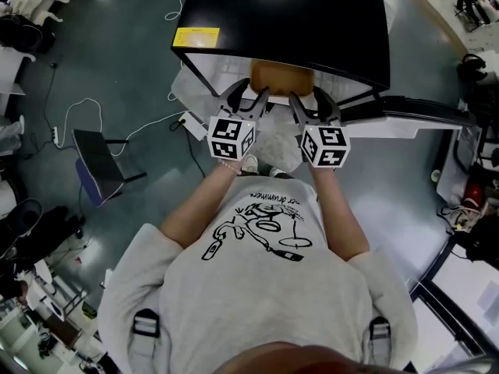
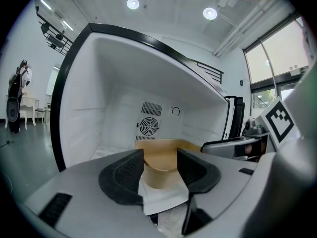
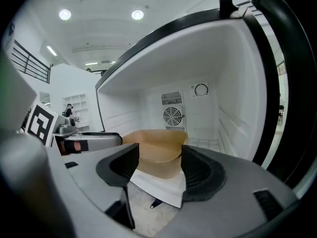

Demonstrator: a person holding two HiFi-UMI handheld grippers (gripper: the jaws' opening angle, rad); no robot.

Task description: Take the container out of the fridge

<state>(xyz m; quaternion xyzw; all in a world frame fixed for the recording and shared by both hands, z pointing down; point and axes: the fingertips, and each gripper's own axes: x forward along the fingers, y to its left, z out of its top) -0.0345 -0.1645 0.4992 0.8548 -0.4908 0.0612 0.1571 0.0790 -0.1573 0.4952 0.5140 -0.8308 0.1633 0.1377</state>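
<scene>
Tan container (image 1: 281, 76) sits inside the open fridge (image 1: 312, 22), near its front edge, at twelve o'clock from both grippers. Left gripper (image 1: 248, 97) and right gripper (image 1: 310, 101) have their fingers (image 2: 124, 175) wide and empty. Judging by this, gripping it and lifting it out are left.

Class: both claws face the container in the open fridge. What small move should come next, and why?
Probably ease both forward: left claw and right claw stand open, and the container sits just ahead in the fridge, ungripped.

A lab-like open hall: grey floor (image 1: 117, 68), trailing cables (image 1: 78, 104), white desks (image 1: 35, 2), ceiling spotlights (image 2: 132, 3).
</scene>
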